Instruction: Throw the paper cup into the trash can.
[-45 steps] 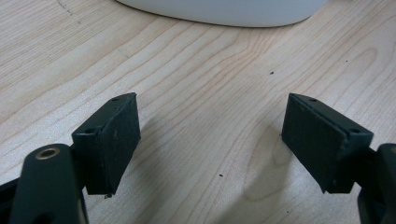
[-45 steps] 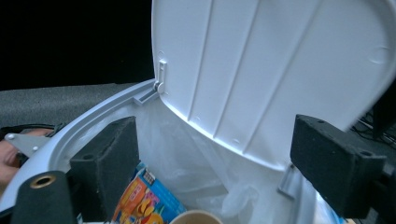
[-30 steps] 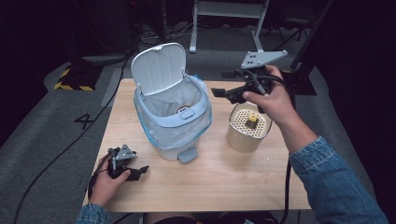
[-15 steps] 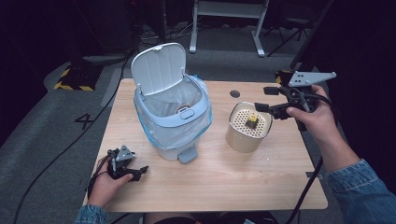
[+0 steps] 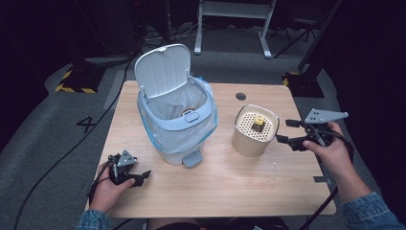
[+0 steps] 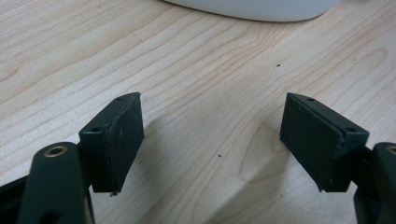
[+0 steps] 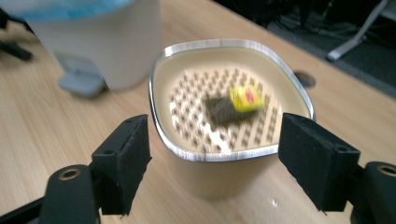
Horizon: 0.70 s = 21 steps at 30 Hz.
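I am holding the right gripper [image 5: 287, 132] just off the table's right side with its jaws spread wide and empty, pointing at the beige container [image 5: 254, 130], whose perforated top is carrying a small yellow-and-black object [image 5: 258, 122]. I am resting the left gripper [image 5: 140, 176] low over the wooden table [image 5: 225, 187] near its front left corner, jaws also wide apart with bare wood between them. The light blue bin [image 5: 176, 115] is standing between the two grippers, lid up.
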{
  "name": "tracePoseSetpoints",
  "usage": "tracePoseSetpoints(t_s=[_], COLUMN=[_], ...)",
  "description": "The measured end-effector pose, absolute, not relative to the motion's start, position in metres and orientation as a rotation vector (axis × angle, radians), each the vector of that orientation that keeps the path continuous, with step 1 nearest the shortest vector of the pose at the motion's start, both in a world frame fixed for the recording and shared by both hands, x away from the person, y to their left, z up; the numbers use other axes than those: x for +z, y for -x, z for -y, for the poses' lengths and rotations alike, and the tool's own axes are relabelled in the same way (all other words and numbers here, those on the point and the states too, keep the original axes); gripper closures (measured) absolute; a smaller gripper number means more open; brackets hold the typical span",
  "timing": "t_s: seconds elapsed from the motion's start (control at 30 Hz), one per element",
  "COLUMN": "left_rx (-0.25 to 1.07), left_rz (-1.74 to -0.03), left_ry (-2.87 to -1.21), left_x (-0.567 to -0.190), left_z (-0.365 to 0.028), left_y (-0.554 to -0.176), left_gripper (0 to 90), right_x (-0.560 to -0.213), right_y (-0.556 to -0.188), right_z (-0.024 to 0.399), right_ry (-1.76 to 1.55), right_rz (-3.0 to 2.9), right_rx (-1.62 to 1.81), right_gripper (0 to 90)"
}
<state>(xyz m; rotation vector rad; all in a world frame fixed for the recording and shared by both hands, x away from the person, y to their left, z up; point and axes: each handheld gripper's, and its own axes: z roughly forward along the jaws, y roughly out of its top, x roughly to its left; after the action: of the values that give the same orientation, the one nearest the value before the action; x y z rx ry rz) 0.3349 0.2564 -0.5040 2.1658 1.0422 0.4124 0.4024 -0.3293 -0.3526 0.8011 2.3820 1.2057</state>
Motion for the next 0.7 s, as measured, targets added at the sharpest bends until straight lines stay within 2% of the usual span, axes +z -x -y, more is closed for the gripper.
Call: tracePoseSetpoints(t_s=[0.03,0.17,0.23,0.43,0.47,0.57,0.7], left_rx=[0.400,0.400,0.397,0.390,0.383,0.385,0.372], left_rz=[-1.054,-1.060,-1.076,-1.101,-1.097,-1.084,-1.079], left_ry=[-2.153,-2.155,-2.171,-2.159,-2.158,-2.148,-2.083], left_x=[-0.504,-0.504,-0.502,-0.499,-0.497,-0.494,-0.485], left_z=[-0.257,-0.258,-0.259,-0.261,-0.260,-0.260,-0.263], left_y=[-0.334,-0.333,-0.332,-0.332,-0.332,-0.332,-0.332], left_gripper=[23.1,23.2,23.0,23.1,23.2,23.3,23.7], right_x=[-0.369,-0.393,-0.426,-0.471,-0.487,-0.504,-0.504], right_y=[-0.400,-0.399,-0.397,-0.393,-0.392,-0.391,-0.391], right_z=[0.334,0.340,0.345,0.352,0.354,0.356,0.357], right_ry=[-0.823,-0.870,-0.910,-0.994,-1.012,-1.040,-1.042], right_rz=[-2.399,-2.412,-2.417,-2.406,-2.408,-2.385,-2.381], right_rx=[1.164,1.148,1.097,1.056,1.039,1.057,1.047], right_gripper=[25.6,25.5,23.9,23.6,23.5,19.3,17.7])
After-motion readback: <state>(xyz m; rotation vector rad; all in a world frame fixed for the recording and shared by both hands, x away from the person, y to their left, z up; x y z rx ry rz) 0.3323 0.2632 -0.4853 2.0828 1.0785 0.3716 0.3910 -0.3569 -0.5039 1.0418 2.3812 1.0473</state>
